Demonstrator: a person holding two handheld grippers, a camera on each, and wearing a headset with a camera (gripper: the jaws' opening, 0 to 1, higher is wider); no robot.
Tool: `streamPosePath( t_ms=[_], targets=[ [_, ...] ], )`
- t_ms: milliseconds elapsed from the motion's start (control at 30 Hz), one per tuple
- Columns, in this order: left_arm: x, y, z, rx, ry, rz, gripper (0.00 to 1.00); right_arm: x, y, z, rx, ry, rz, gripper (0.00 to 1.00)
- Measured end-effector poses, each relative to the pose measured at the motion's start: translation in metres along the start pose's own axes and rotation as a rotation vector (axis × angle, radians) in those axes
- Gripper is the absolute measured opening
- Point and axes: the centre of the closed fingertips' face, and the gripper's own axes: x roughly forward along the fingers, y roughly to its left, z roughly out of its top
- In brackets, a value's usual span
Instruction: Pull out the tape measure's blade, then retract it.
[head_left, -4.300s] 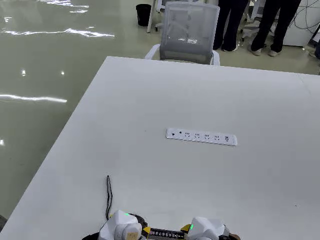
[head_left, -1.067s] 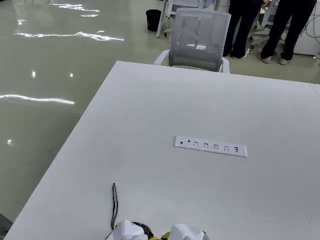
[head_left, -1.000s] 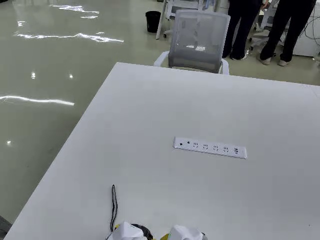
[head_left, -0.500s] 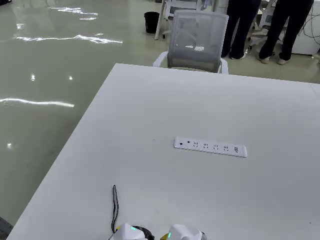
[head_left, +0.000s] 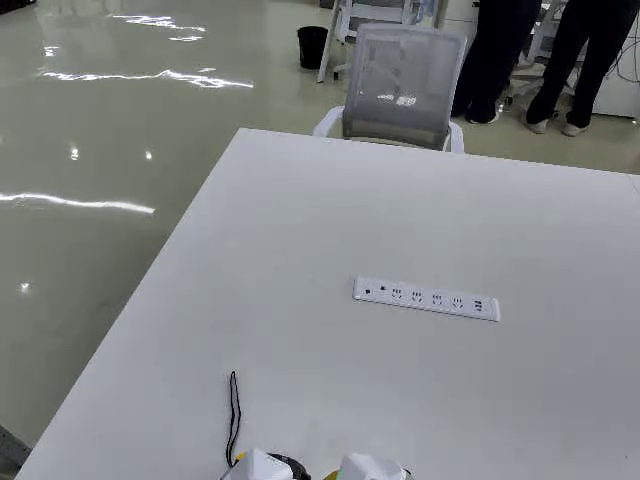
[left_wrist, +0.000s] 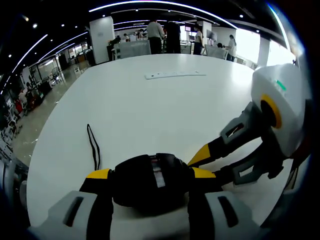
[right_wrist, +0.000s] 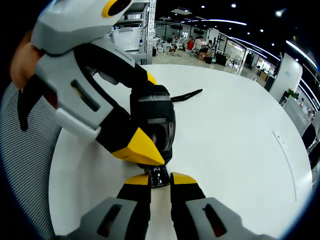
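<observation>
1. Left gripper view: the left tongs (left_wrist: 151, 175) are clamped tight across the black tape measure (left_wrist: 150, 192), a yellow tip on each flank of the case. That's down at six o'clock, low over the white surface (left_wrist: 165, 110). The tape's black strap (left_wrist: 92, 147) trails off toward ten o'clock. In from three o'clock come the right tongs (left_wrist: 212, 162), nose right up at the case.

2. Right gripper view: the right tongs are all but closed, nipping the blade (right_wrist: 159, 176) by its end hook at six o'clock. The case sits just beyond the tips toward twelve. Hardly any blade shows between hook and case, so it's practically all wound in. The left tongs reach in from ten o'clock, locked on the case.

3. Head view: both tongs are huddled at six o'clock on the near edge, close together, with the strap lying toward twelve from the left one. The power strip (head_left: 425, 300) lies mid-surface, well apart. A chair (head_left: 400, 75) stands at twelve o'clock past the far edge.

4. The call: with the blade this short, it's either the very start of the pull or the last bit of the retract, and I can't tell which. If it's the pull, the right tongs must draw straight away from the case while the left ones hold it still. If it's the retract, all that's left is easing the hook home and letting go.
</observation>
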Motion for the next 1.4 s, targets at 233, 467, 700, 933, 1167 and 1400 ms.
streamPosePath(
  t_ms=[233,467,700,933,1167,1400],
  targets=[
    [0.0000,-0.0001,0.0004,-0.005,0.000,0.001,0.57,0.0022,0.0002,0.0004,-0.010,0.008,0.006,0.13],
    [0.0001,0.0004,0.0013,-0.007,0.000,0.000,0.57,0.0038,0.0002,0.0009,0.000,0.004,0.005,0.13],
    [-0.0005,0.0007,0.0017,-0.011,0.001,-0.001,0.57,0.0052,0.0004,0.0035,-0.006,0.004,0.009,0.13],
    [0.0000,0.0011,0.0022,-0.020,-0.005,0.000,0.57,0.0047,0.0003,0.0033,0.003,-0.010,0.004,0.13],
    [0.0001,0.0016,0.0027,-0.019,-0.001,0.000,0.57,0.0046,0.0009,0.0038,0.013,-0.012,0.009,0.14],
    [0.0000,0.0011,0.0026,-0.016,-0.003,0.004,0.57,0.0037,0.0010,0.0039,0.026,-0.022,0.007,0.14]
  ],
)
